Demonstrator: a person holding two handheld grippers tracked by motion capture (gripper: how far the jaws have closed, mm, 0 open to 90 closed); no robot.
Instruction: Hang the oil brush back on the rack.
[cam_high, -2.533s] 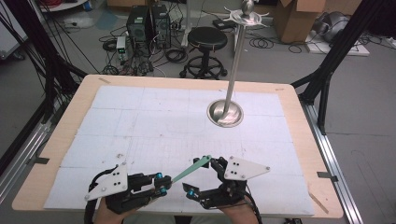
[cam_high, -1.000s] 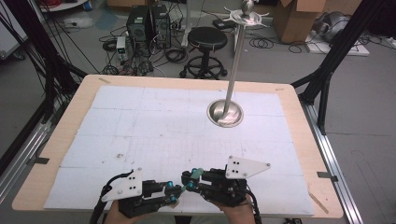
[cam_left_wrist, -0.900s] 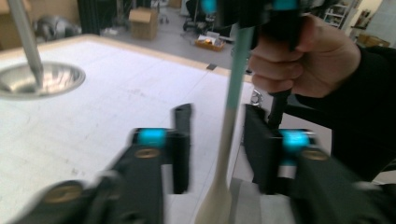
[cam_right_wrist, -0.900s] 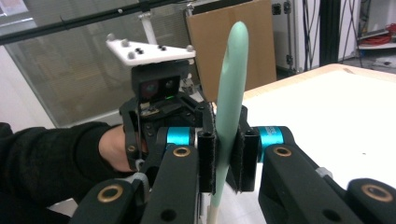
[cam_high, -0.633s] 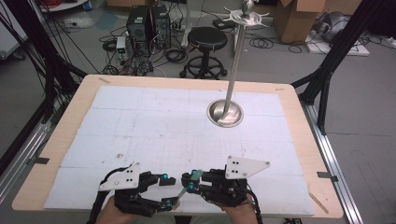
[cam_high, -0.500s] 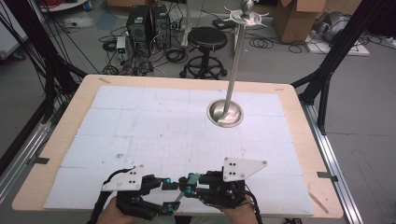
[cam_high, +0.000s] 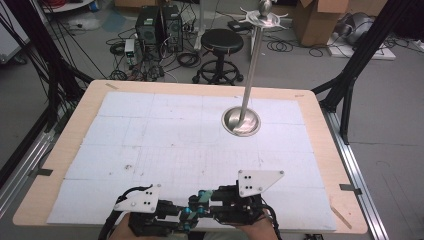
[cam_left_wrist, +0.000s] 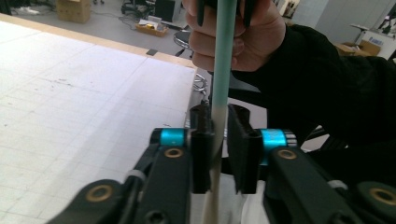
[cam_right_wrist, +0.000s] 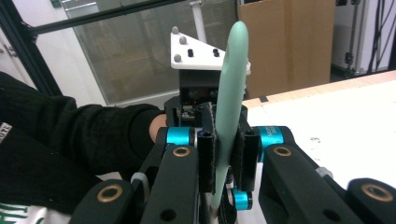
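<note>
Your right tongs (cam_right_wrist: 223, 156) pinch the green spatula (cam_right_wrist: 229, 93) at the worktop's (cam_high: 75, 125) near edge — your left tongs (cam_left_wrist: 219, 149), just closing, straddle its handle.

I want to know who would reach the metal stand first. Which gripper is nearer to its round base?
Right. The right gripper sits nearer below the stand's base; the left gripper lies farther toward the table's near-left edge.

From my remote station, I saw a tall steel stand (cam_high: 248, 90) on its round base upon the white gridded mat (cam_high: 165, 140) covering the wooden table (cam_high: 320, 130). Beyond it, a black stool (cam_high: 221, 42), computer towers (cam_high: 159, 22) and cardboard boxes (cam_high: 317, 20) occupied the grey floor.
</note>
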